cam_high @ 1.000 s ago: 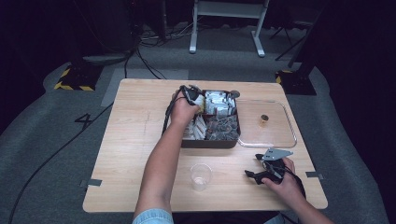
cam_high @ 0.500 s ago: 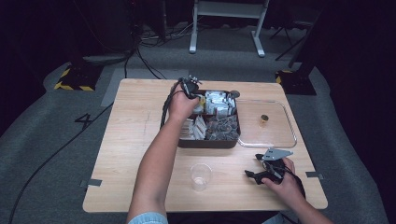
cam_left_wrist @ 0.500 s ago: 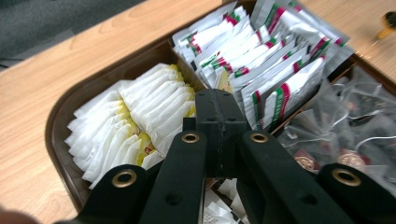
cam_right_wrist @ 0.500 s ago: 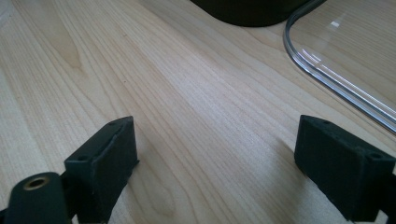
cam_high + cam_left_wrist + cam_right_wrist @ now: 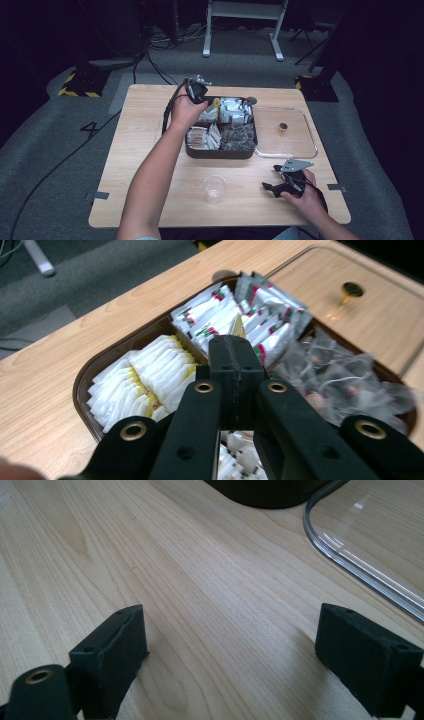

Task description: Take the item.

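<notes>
- left gripper (image 5: 234, 347) over the far left of the brown tray (image 5: 220, 152), jaws pinched on a small packet (image 5: 237, 329)
- right gripper (image 5: 230, 655) wide apart, near right on the table (image 5: 150, 125), beside the clear lid (image 5: 287, 135)

I'm working over a light wooden surface (image 5: 150, 150) with visible grain, standing on grey carpet. A dark brown compartment tray (image 5: 220, 152) sits near its middle toward the far side, packed with sachets. Touching the tray's right edge lies a clear lid (image 5: 310, 145), flat, with a small brass knob (image 5: 283, 126) on it. An empty clear plastic cup (image 5: 214, 189) stands upright nearer me, apart from the tray. My right gripper (image 5: 280, 186) rests low at the surface near the right corner, fingers spread wide
</notes>
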Available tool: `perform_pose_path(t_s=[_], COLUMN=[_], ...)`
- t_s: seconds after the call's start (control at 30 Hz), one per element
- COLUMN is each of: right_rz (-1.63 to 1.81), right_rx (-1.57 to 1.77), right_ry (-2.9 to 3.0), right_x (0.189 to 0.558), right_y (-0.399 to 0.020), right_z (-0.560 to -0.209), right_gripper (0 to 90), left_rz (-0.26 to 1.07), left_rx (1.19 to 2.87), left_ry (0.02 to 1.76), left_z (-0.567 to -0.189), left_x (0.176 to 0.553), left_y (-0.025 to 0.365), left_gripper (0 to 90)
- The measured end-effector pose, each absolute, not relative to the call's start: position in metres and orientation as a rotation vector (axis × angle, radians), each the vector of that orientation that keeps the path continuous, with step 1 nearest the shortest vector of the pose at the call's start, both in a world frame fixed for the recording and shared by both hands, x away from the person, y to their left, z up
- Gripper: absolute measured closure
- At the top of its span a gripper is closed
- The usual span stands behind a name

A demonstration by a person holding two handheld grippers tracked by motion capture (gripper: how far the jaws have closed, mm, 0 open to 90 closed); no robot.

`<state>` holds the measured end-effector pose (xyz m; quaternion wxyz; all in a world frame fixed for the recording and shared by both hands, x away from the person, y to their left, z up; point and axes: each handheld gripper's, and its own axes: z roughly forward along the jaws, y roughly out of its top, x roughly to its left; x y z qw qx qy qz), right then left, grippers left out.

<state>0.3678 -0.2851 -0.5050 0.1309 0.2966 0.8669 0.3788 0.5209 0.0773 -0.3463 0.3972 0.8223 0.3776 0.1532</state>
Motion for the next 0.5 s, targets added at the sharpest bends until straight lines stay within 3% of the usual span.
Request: perform_pose_path(t_s=[0.5], right_rz=[1.099], right_rx=[0.856], right_ry=[2.518], right_x=[0.368], right_y=[-0.285], right_z=[-0.505], right_gripper=[13.3], left_rz=[0.376], left_rx=[2.086], left_ry=[0.825], left_z=[-0.321], left_x=[0.464], left_y=[0.085], left_gripper=[90.0])
